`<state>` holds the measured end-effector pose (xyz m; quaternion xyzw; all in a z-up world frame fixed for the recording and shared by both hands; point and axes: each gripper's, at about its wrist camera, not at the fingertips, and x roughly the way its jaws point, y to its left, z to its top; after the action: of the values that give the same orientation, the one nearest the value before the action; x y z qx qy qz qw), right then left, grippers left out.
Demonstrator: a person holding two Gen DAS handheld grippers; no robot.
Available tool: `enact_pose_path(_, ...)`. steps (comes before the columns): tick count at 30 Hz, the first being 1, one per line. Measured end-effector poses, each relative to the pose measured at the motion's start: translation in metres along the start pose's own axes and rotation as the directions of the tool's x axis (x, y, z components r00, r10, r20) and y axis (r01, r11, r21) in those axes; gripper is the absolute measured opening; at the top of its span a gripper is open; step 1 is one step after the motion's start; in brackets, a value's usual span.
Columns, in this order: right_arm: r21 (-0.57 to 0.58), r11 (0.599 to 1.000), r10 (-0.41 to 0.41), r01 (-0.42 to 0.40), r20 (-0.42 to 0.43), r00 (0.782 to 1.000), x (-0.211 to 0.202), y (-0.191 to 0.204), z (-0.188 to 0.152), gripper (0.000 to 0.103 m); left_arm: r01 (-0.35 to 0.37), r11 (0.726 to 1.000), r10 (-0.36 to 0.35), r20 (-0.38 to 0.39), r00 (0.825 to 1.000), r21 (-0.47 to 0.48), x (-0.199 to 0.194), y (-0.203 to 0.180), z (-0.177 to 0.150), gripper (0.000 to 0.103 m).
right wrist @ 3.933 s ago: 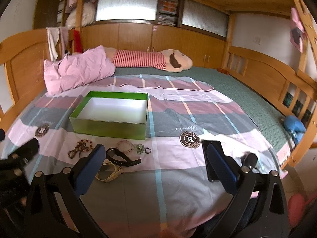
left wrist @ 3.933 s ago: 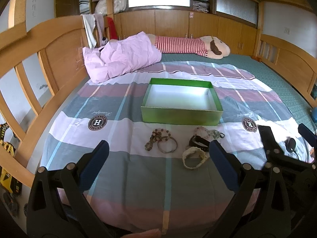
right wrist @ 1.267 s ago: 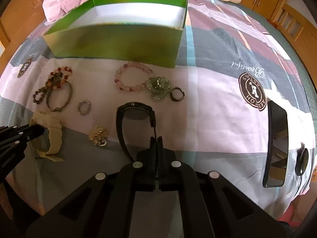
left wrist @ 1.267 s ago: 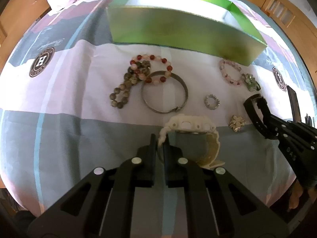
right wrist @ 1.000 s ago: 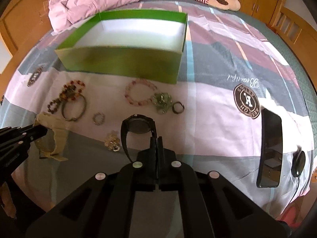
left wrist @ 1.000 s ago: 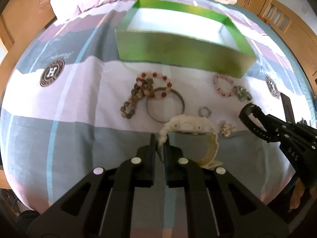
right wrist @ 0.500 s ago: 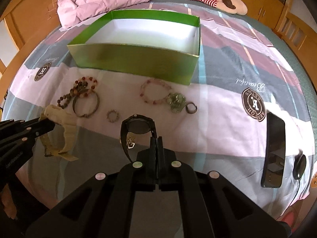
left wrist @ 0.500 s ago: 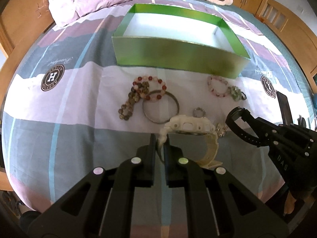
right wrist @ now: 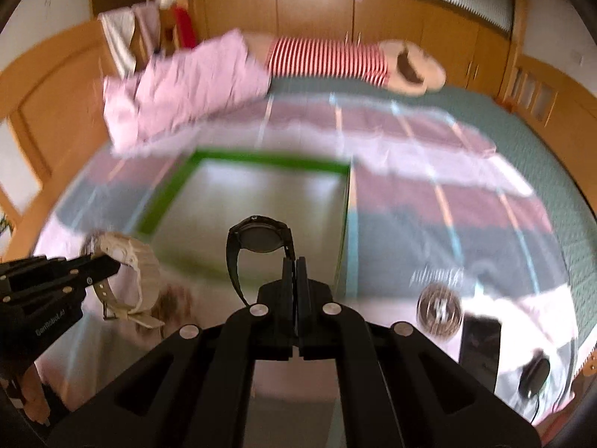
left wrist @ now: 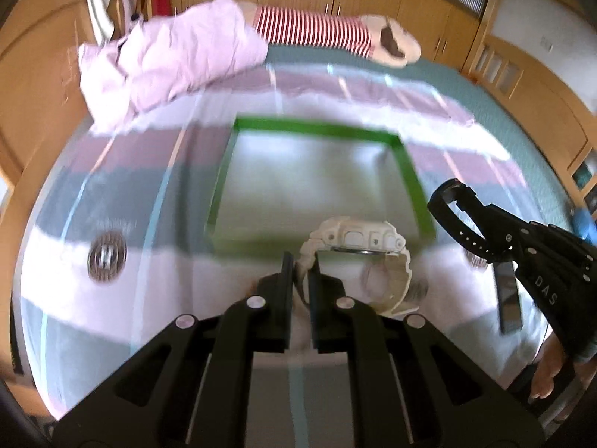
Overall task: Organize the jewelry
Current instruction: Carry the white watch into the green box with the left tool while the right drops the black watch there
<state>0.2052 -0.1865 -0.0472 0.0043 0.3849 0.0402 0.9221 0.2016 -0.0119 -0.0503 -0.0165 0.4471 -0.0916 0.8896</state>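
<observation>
Cream watch (left wrist: 354,246) is clamped in your left gripper (left wrist: 300,272), black watch (right wrist: 261,239) in your right gripper (right wrist: 294,272); green box (left wrist: 406,171) ahead looks empty, nothing dropped yet

We are pinching the strap of a black watch (right wrist: 260,239) in our right gripper (right wrist: 294,265), its jaws clamped together, the watch hanging in front of the green box (right wrist: 164,196) on the striped bedspread (right wrist: 466,201). At lower left our left gripper (right wrist: 108,267) is gripping a cream watch (right wrist: 130,261). A black phone (right wrist: 479,339) is lying at lower right.
</observation>
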Motion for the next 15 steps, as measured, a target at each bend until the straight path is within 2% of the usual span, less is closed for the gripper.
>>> enact_pose_path(3, 0.028, 0.999, 0.022, -0.023, 0.017, 1.000, 0.021, -0.006, 0.023, 0.002, 0.010, 1.000, -0.010, 0.021, 1.000, -0.004, 0.015, 0.000, 0.034, 0.008)
enact_pose_path(6, 0.007, 1.000, 0.005, -0.005, 0.006, 1.000, 0.055, -0.004, 0.030, 0.002, 0.015, 0.999, -0.015, -0.012, 1.000, -0.031, 0.052, 0.006, 0.058, 0.008)
enact_pose_path(11, 0.002, 1.000, -0.018, 0.018, -0.106, 0.994, 0.121, -0.002, 0.016, 0.002, -0.023, 0.998, 0.017, -0.111, 0.994, -0.054, 0.120, 0.014, 0.066, 0.008)
enact_pose_path(15, 0.015, 1.000, -0.020, 0.023, -0.153, 0.988, 0.149, -0.002, 0.010, 0.002, -0.030, 0.997, 0.019, -0.167, 0.986, -0.067, 0.155, 0.019, 0.060, 0.008)
